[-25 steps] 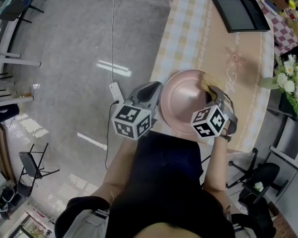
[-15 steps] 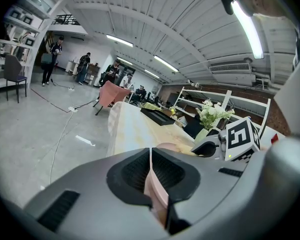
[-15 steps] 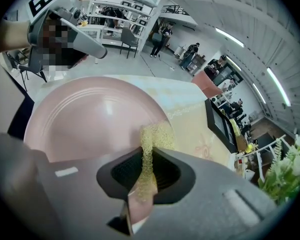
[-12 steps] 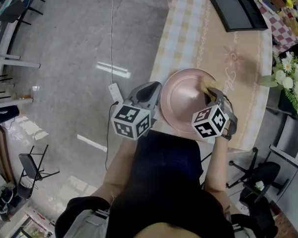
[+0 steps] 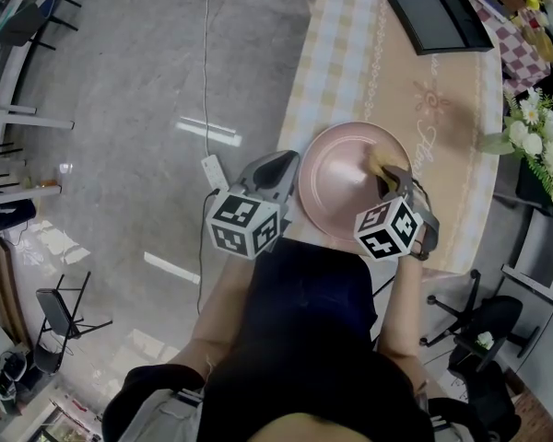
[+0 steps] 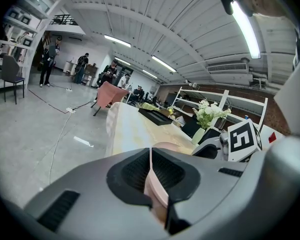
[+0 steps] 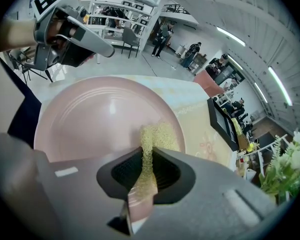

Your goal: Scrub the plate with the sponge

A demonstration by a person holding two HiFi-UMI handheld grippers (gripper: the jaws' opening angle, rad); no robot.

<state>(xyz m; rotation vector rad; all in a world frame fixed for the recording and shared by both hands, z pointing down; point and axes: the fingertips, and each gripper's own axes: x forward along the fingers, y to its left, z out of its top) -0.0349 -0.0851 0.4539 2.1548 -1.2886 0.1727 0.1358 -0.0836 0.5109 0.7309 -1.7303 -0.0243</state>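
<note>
A round pink plate (image 5: 343, 180) lies at the near end of the table. My left gripper (image 5: 290, 167) is shut on its left rim; in the left gripper view the pink edge (image 6: 156, 186) stands pinched between the jaws. At the plate's right side, my right gripper (image 5: 388, 177) is shut on a yellow sponge (image 5: 379, 165). In the right gripper view the sponge (image 7: 155, 136) sticks out of the jaws and rests on the plate (image 7: 90, 119), near its right rim. The left gripper (image 7: 72, 31) shows across the plate.
The table (image 5: 350, 53) has a pale checked and beige cloth. A black tray (image 5: 436, 18) lies at its far end, and white flowers (image 5: 539, 122) stand at the right edge. A power strip (image 5: 214, 168) and cable lie on the floor to the left. An office chair (image 5: 479, 339) stands at the right.
The sponge in my right gripper has slid a little nearer across the plate's right side. The left gripper still holds the rim in the same place.
</note>
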